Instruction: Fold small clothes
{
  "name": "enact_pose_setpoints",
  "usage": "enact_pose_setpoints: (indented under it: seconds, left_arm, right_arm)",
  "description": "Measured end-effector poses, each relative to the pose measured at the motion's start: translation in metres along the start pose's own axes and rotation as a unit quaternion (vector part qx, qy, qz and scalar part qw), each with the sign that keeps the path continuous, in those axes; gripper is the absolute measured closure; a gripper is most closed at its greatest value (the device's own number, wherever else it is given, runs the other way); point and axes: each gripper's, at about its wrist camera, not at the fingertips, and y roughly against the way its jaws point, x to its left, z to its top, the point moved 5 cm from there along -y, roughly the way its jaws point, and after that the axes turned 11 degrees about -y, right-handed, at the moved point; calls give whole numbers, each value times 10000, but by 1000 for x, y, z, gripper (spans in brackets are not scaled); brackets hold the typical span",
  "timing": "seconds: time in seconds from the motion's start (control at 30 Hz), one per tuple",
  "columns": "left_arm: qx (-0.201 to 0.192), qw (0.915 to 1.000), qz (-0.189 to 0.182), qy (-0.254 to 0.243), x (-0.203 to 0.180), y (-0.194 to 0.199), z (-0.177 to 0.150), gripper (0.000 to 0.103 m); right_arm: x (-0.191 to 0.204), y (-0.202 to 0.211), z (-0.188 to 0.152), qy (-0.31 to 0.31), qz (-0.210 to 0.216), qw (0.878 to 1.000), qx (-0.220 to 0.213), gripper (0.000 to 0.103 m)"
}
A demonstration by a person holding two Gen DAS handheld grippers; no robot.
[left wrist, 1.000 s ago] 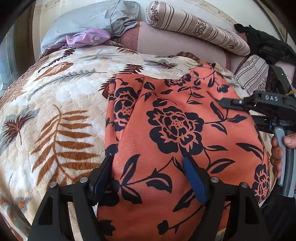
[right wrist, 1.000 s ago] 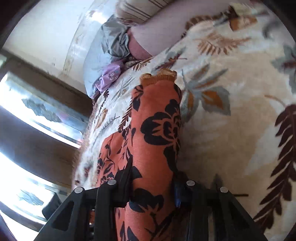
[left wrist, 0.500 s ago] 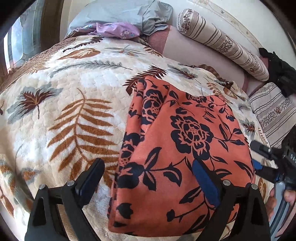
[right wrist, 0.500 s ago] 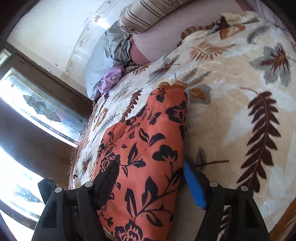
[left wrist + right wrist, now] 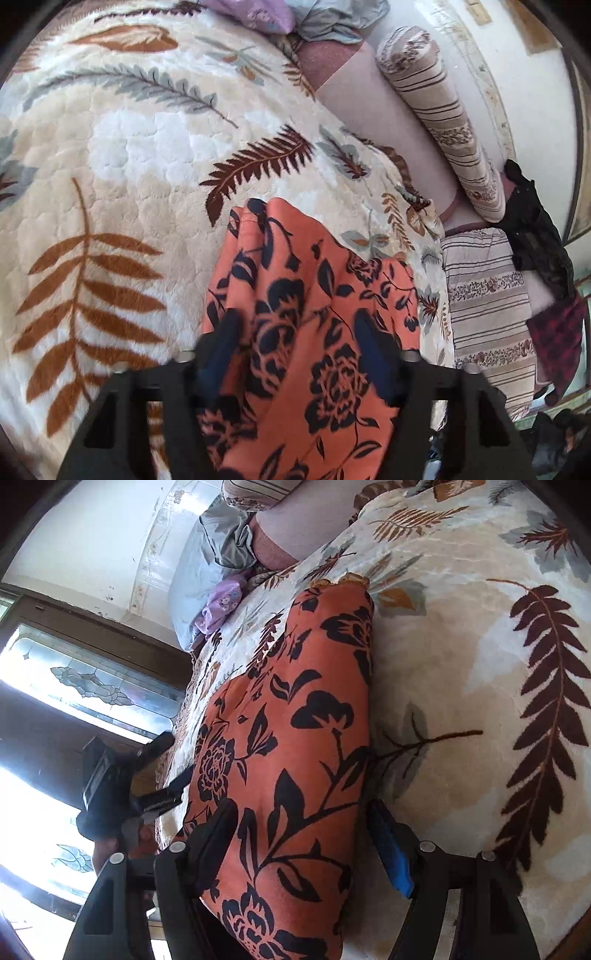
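An orange garment with black flowers [image 5: 314, 314] lies folded on the leaf-print blanket [image 5: 129, 166]. It also shows in the right wrist view [image 5: 295, 738]. My left gripper [image 5: 299, 354] is low over its near end, jaws apart with cloth between the fingers; the view is blurred. My right gripper [image 5: 303, 838] is open, its fingers on either side of the garment's other end. The left gripper and the hand holding it show in the right wrist view [image 5: 122, 786].
Striped bolster [image 5: 443, 122] and striped cushion [image 5: 487, 317] lie at the bed's head and right side. Grey pillow [image 5: 207, 561] and purple cloth [image 5: 221, 605] sit at the far corner. Dark clothes [image 5: 535, 229] hang at right. A window [image 5: 55, 709] is on the left.
The right gripper has opened off the garment and drawn back. The left gripper has swung right and dropped lower over the garment, its jaws narrower than before.
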Motion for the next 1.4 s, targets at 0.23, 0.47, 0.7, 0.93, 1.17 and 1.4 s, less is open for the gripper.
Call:
enact_pose_setpoints:
  seconds: [0.23, 0.47, 0.7, 0.93, 1.17, 1.4]
  left_arm:
    - [-162, 9971, -590, 451, 33, -5, -6, 86]
    - [-800, 9953, 215, -502, 4, 59, -44, 16]
    - [-202, 9922, 438, -1147, -5, 27, -85, 38]
    - [-297, 9942, 139, -1021, -15, 37, -85, 73]
    - [-1076, 9833, -20, -1467, -75, 61, -52, 76]
    - [-699, 9848, 85, -1590, -102, -13, -26, 66]
  right_arm:
    - [-5, -2, 4, -113, 142, 9998, 96, 29]
    - [-2, -1, 8, -360, 389, 9986, 68, 25]
    - [12, -17, 6, -244, 323, 9991, 158, 20]
    - [38, -25, 10, 674, -376, 9967, 244, 65]
    - [91, 33, 55, 1520, -423, 9863, -479, 69]
    - [39, 78, 123, 913, -562, 9900, -921, 66]
